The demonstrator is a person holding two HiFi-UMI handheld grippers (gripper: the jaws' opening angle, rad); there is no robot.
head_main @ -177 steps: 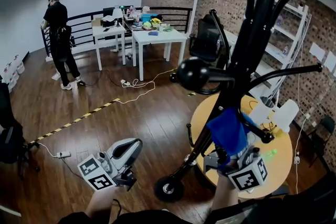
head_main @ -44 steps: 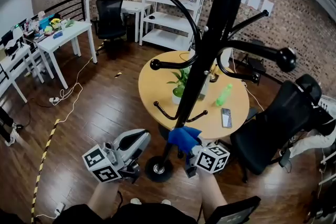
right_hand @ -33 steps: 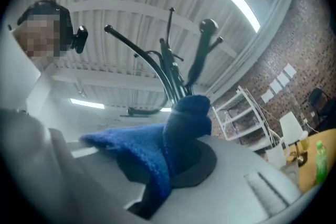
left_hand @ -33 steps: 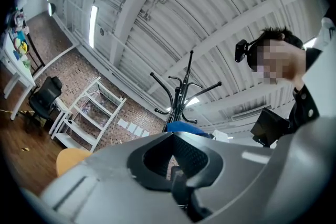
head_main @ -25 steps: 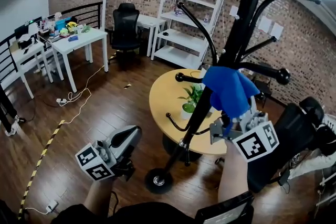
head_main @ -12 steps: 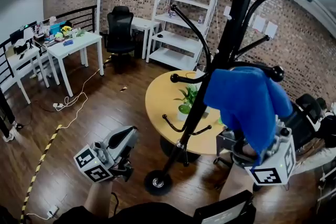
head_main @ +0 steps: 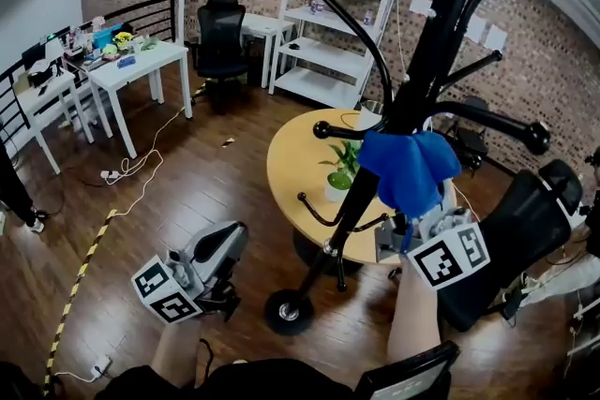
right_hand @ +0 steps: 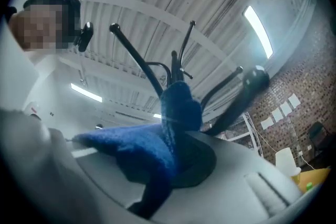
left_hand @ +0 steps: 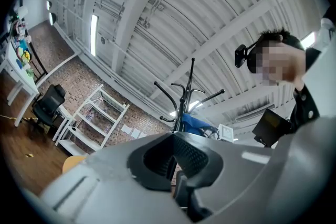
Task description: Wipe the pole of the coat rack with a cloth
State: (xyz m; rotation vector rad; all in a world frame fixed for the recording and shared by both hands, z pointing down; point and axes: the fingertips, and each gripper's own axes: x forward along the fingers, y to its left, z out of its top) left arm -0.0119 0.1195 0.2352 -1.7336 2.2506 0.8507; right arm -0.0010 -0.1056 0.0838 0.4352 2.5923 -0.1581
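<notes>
The coat rack (head_main: 424,61) stands black and tall in front of me on the wooden floor (head_main: 187,192), leaning across the head view from its round base (head_main: 288,311) by my feet up past the top edge, with curved hook arms spreading from its upper part. Its pole (head_main: 345,220) runs up just beside the round yellow surface (head_main: 292,171) behind it. Further back a white shelf unit (head_main: 328,23) stands against the brick wall with a few small things on its shelves, too small to tell apart, and a black office chair (head_main: 220,33) sits beside it. To the far left a white surface (head_main: 141,63) carries a clutter of small items I cannot make out. Another black office chair (head_main: 525,225) is close on my right. My right gripper (head_main: 417,231) is raised next to the pole, its fingers closed on the blue cloth (head_main: 410,166), which bunches up out of them and lies against the pole just below the lowest hook arms. My left gripper (head_main: 225,248) hangs low and well apart from the rack, to the left of the base; its fingers are closed together with nothing between them. On the round surface a small white pot (head_main: 336,192) holds a green plant (head_main: 345,162).
</notes>
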